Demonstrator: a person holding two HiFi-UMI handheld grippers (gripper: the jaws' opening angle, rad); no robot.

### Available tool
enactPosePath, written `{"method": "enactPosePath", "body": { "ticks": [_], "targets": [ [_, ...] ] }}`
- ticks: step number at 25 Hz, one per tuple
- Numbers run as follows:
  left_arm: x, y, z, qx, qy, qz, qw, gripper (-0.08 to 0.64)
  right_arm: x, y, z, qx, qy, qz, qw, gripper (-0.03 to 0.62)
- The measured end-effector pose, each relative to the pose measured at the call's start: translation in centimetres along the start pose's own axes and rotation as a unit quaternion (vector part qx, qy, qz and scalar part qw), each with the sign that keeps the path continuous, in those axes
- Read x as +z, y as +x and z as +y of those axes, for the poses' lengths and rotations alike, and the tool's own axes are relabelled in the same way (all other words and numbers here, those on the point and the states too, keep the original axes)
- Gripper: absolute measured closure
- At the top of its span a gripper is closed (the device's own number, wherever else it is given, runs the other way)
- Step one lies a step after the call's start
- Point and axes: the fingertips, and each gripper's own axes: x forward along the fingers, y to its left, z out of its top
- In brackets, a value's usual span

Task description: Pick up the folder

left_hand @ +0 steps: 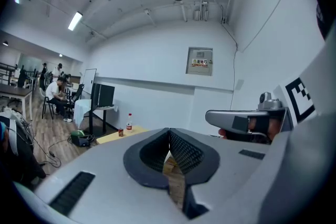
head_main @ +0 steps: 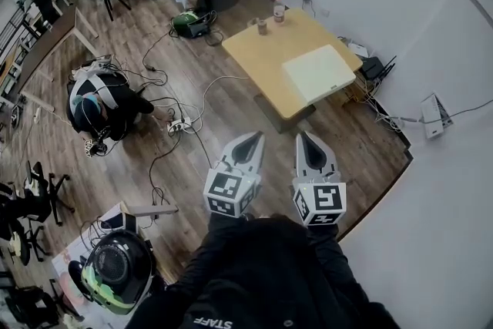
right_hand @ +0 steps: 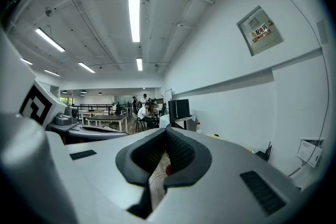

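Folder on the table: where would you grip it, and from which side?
The folder lies flat at the near corner of the table, its near edge seemingly at the rim. It is probably best to take that edge from the near side, jaws level, one above and one below. A flat sheet offers nothing to grip from above.

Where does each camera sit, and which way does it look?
Head view: on the person's head, steeply down at table and folder; left gripper, right gripper, sleeves show.
Left gripper view: on it, level toward the wall; shut jaws, right gripper show.
Right gripper view: on it, level along the wall; shut jaws, left gripper show.
Shared: bottle, head and left gripper views.
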Motion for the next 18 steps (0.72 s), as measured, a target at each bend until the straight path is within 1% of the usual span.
{"method": "enactPosePath", "body": {
  "ticks": [7,11,18],
  "targets": [
    [-0.7,-0.8,0.3,-0.008,-0.003,0.005,1.0000,0.526,-0.6,-0.1,1.3,0.001,0.003,0.004,1.000,0.569],
    [-1.2,-1.3,0.6,-0.014,-0.007,0.008,0.9998,0.526,-1.4,-0.3,1.8,-0.006,0.000,0.019,1.000,0.569],
    [-3.2,-1.9,0.8,-0.028,-0.024,0.020,0.9991,0.526,-3.3,-0.7,2.9,-0.016,-0.002,0.041,0.999,0.569]
  ]
}}
